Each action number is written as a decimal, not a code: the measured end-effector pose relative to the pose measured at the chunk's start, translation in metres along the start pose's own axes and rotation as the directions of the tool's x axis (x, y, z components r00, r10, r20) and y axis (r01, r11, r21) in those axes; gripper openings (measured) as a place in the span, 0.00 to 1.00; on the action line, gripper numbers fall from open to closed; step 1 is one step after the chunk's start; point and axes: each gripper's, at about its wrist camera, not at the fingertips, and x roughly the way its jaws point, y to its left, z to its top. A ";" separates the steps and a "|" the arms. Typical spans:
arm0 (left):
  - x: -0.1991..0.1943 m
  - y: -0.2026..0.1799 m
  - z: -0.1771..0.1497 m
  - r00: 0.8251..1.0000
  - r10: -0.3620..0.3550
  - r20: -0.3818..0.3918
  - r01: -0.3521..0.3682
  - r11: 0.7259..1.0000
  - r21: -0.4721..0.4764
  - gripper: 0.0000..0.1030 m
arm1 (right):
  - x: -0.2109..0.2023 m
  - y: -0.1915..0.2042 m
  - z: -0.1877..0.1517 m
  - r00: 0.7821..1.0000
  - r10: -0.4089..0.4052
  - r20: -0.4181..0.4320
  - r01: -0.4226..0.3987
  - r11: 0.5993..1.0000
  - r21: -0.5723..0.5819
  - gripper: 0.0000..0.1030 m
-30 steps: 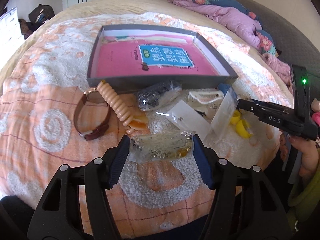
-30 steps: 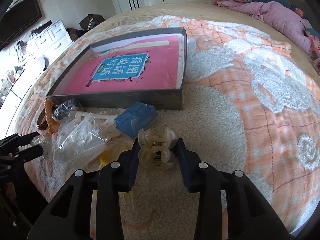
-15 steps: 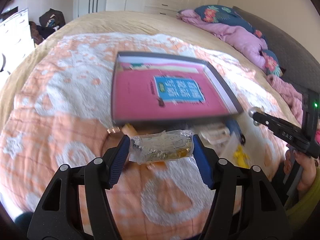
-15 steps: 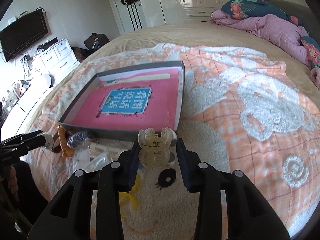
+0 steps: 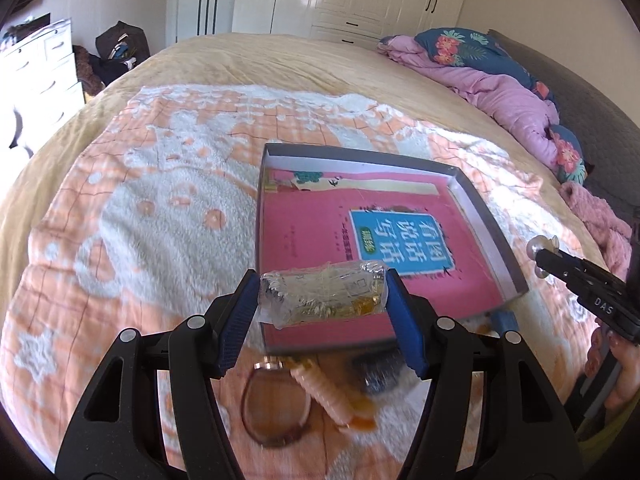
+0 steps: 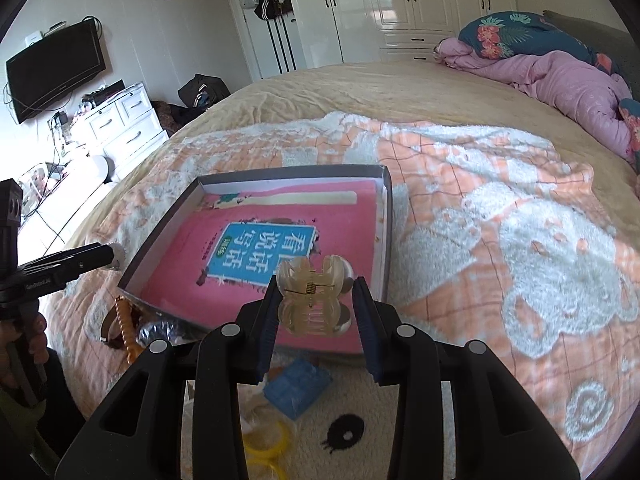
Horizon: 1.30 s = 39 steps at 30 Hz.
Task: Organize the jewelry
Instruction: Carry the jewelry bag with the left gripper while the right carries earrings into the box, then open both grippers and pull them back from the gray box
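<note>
A shallow grey box point(image 5: 486, 216) with a pink book inside lies on the orange and white blanket; it also shows in the right wrist view point(image 6: 160, 224). My left gripper point(image 5: 322, 298) is shut on a clear plastic bag of jewelry point(image 5: 320, 296), held above the box's near left corner. My right gripper point(image 6: 316, 304) is shut on a beige hair claw clip point(image 6: 314, 300), held above the box's near right edge. Each gripper shows at the edge of the other's view.
Before the box lie a brown strap watch point(image 5: 276, 412), a peach spiral hair tie point(image 5: 326, 396), a dark beaded item in a bag point(image 5: 380, 376), a blue plastic case point(image 6: 298, 388) and yellow rings point(image 6: 266, 446). Pink bedding point(image 5: 500, 96) is piled at the far right.
Both grippers have risen and moved forward from the pile toward the box, each still holding its item. The box now sits right under the fingertips.
</note>
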 end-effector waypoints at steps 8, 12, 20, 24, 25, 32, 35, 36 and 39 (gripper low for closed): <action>0.033 0.001 0.012 1.000 0.008 -0.029 -0.008 1.000 0.016 0.53 | 0.023 0.001 0.013 1.000 0.006 -0.016 -0.006 1.000 0.000 0.33; 0.048 -0.001 0.012 0.999 -0.002 -0.038 0.003 1.000 0.017 0.53 | 0.032 0.000 0.011 0.999 0.002 -0.033 -0.002 1.000 0.000 0.33; 0.067 -0.005 0.008 0.997 -0.008 -0.075 0.011 0.999 0.034 0.54 | 0.053 -0.002 0.003 0.997 -0.008 -0.080 0.008 1.000 -0.002 0.30; 0.074 -0.004 0.007 0.996 0.001 -0.094 0.003 0.999 0.039 0.54 | 0.055 -0.002 -0.001 0.996 -0.009 -0.087 0.009 1.000 0.001 0.30; 0.076 -0.004 0.006 0.995 0.000 -0.100 0.004 0.999 0.039 0.54 | 0.055 -0.002 -0.001 0.996 -0.006 -0.087 0.006 1.000 0.007 0.30; 0.077 -0.007 0.003 0.994 0.000 -0.110 0.006 0.999 0.052 0.59 | 0.045 -0.009 -0.007 0.997 0.013 -0.080 -0.008 0.998 0.062 0.43; 0.073 -0.008 0.004 0.995 0.002 -0.101 0.004 0.998 0.055 0.63 | 0.037 -0.010 -0.008 0.998 0.013 -0.067 -0.008 0.997 0.071 0.51; 0.072 -0.008 0.004 0.995 0.007 -0.098 -0.002 0.998 0.056 0.64 | 0.034 -0.010 -0.009 0.998 0.012 -0.063 -0.008 0.997 0.074 0.52; 0.066 -0.006 0.006 0.996 0.005 -0.091 -0.001 0.999 0.045 0.66 | 0.028 -0.008 -0.009 0.999 0.010 -0.052 -0.006 0.997 0.078 0.61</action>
